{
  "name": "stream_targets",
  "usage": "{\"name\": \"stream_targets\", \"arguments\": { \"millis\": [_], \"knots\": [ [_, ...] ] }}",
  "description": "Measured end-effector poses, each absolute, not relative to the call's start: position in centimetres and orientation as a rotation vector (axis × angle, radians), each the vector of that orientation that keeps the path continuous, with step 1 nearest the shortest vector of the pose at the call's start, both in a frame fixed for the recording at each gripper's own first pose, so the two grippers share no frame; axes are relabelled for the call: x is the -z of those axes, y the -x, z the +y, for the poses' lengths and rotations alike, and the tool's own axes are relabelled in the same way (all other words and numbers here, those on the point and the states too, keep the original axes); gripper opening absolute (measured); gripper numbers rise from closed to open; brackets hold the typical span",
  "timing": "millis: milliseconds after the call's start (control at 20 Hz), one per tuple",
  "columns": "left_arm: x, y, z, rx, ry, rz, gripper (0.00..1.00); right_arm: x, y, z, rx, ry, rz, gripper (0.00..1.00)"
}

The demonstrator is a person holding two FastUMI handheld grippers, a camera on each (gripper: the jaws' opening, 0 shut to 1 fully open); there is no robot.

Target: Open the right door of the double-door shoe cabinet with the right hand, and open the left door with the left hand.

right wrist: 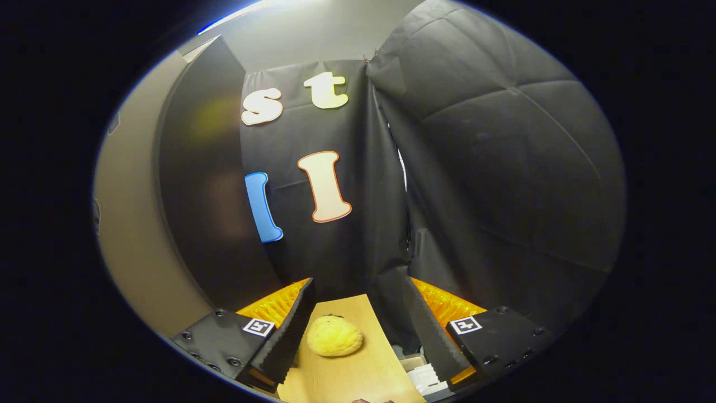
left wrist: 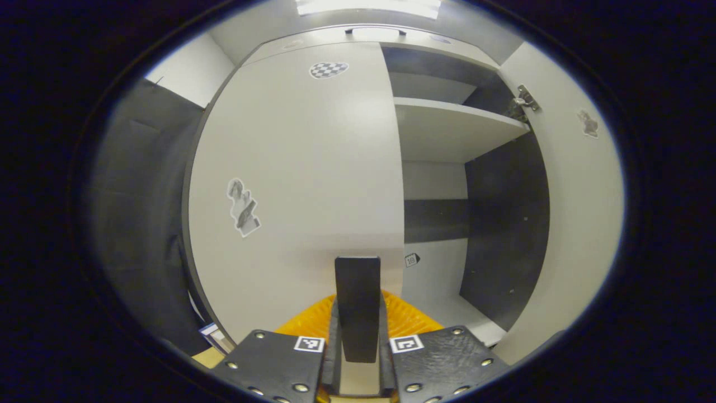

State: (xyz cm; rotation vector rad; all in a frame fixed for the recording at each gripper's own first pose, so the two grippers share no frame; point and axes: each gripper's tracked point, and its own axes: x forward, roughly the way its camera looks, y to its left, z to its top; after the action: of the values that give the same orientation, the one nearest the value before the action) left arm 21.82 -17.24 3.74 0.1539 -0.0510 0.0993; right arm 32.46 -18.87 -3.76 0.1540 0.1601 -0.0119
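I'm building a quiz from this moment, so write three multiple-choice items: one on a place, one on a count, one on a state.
1. Where does the yellow fuzzy ball lie?
A. on the wooden board
B. on a cabinet shelf
C. inside the left claw

2. How many stickers show on the left door's front?
A. none
B. two
C. five

3. How does the right door stand?
A. shut
B. taken off
C. swung open

Answers:
1. A: the right gripper view shows it on the wooden board, between the open right claw's fingers.
2. B: a checkered sticker above, a picture sticker lower.
3. C: the shelf inside is exposed.
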Motion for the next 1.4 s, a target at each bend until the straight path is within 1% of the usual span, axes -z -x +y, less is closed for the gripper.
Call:
{"name": "stream_targets", "arguments": {
  "millis": [200,250,400,450,550,600,700,750,800,850,900,1100,1150,1200,1350,1400],
  "knots": [
    [-3.5,-21.5,-17.1,-0.125,-0.137,-0.060,0.22,4.5,-32.3,-19.0,0.014,-0.127,0.178,0.98],
    [-3.5,-21.7,-17.1,-0.124,-0.133,-0.058,0.14,4.3,-32.1,-18.8,0.007,-0.135,0.177,0.98],
    [-3.5,-21.4,-16.9,-0.131,-0.115,-0.058,0.15,3.7,-31.5,-18.7,0.002,-0.139,0.162,0.98],
    [-3.4,-21.5,-16.9,-0.137,-0.106,-0.062,0.08,3.7,-30.9,-18.7,0.004,-0.132,0.160,0.98],
    [-3.3,-21.3,-16.9,-0.137,-0.112,-0.053,0.08,3.8,-29.7,-18.9,0.011,-0.115,0.163,0.98],
    [-3.4,-21.2,-16.9,-0.135,-0.108,-0.050,0.08,4.0,-29.1,-19.0,0.017,-0.107,0.165,1.00],
    [-3.3,-21.1,-16.8,-0.123,-0.100,-0.041,0.08,4.2,-27.8,-19.2,0.031,-0.108,0.168,0.98],
    [-3.2,-20.9,-16.7,-0.117,-0.098,-0.035,0.08,4.4,-27.3,-19.1,0.035,-0.122,0.173,0.92],
    [-3.2,-20.7,-16.6,-0.112,-0.100,-0.032,0.08,4.7,-26.7,-18.9,0.037,-0.139,0.179,0.92],
    [-3.2,-20.6,-16.6,-0.108,-0.101,-0.030,0.08,5.0,-26.2,-18.8,0.040,-0.156,0.188,0.98],
    [-3.1,-20.5,-16.6,-0.103,-0.097,-0.030,0.08,5.1,-25.6,-18.6,0.043,-0.173,0.193,0.93],
    [-2.9,-20.0,-16.4,-0.080,-0.080,-0.022,0.08,4.9,-23.7,-17.4,0.051,-0.209,0.186,0.98],
    [-2.9,-20.0,-16.2,-0.076,-0.082,-0.020,0.08,4.7,-23.2,-17.0,0.054,-0.208,0.181,0.93],
    [-3.0,-19.9,-16.2,-0.070,-0.080,-0.018,0.08,4.5,-22.8,-16.5,0.055,-0.202,0.177,0.98],
    [-2.7,-19.2,-16.3,-0.040,-0.071,-0.011,0.08,4.1,-21.1,-15.2,0.067,-0.171,0.169,0.98],
    [-2.6,-18.9,-16.3,-0.023,-0.071,-0.009,0.08,3.8,-20.3,-14.9,0.077,-0.165,0.163,0.92]
  ]
}}
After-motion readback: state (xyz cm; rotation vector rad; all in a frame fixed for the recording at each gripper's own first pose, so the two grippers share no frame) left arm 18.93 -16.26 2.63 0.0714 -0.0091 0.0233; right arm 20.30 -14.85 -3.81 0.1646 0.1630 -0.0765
